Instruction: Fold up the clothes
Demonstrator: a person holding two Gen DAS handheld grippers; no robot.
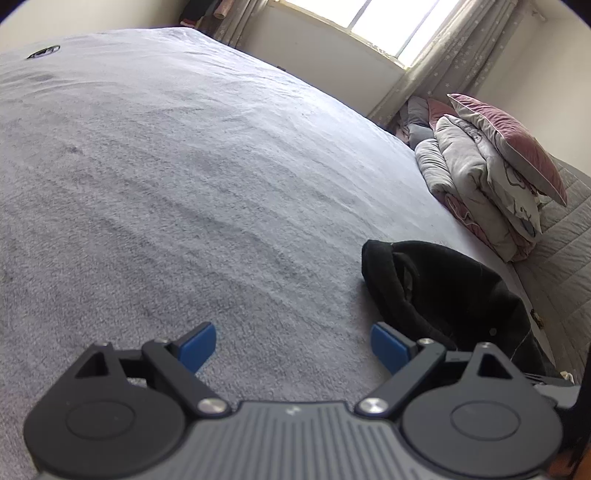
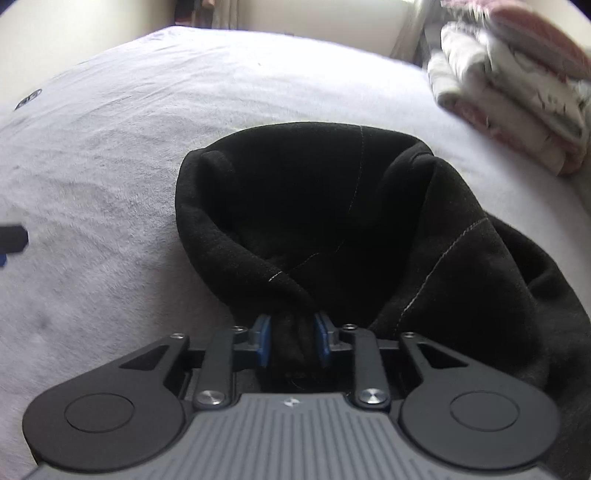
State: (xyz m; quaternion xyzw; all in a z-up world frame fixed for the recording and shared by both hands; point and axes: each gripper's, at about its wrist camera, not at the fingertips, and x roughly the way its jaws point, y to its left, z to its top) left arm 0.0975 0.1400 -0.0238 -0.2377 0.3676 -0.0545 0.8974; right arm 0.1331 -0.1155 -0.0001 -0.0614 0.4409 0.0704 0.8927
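Observation:
A black fleece garment point(image 2: 332, 206) lies bunched on the grey bed cover point(image 2: 110, 166). My right gripper point(image 2: 292, 341) is shut on a bunched fold of the black garment, with cloth pinched between its blue pads. In the left wrist view the same garment point(image 1: 443, 288) lies to the right of my left gripper point(image 1: 293, 347). The left gripper is open and empty, with its blue pads point(image 1: 197, 345) wide apart just above the bed cover point(image 1: 184, 184).
A stack of folded quilts and a pink pillow point(image 1: 495, 173) stands at the bed's right side, also blurred in the right wrist view point(image 2: 517, 85). A small dark object point(image 1: 43, 52) lies at the far left of the bed. A window with curtains point(image 1: 388, 26) is behind.

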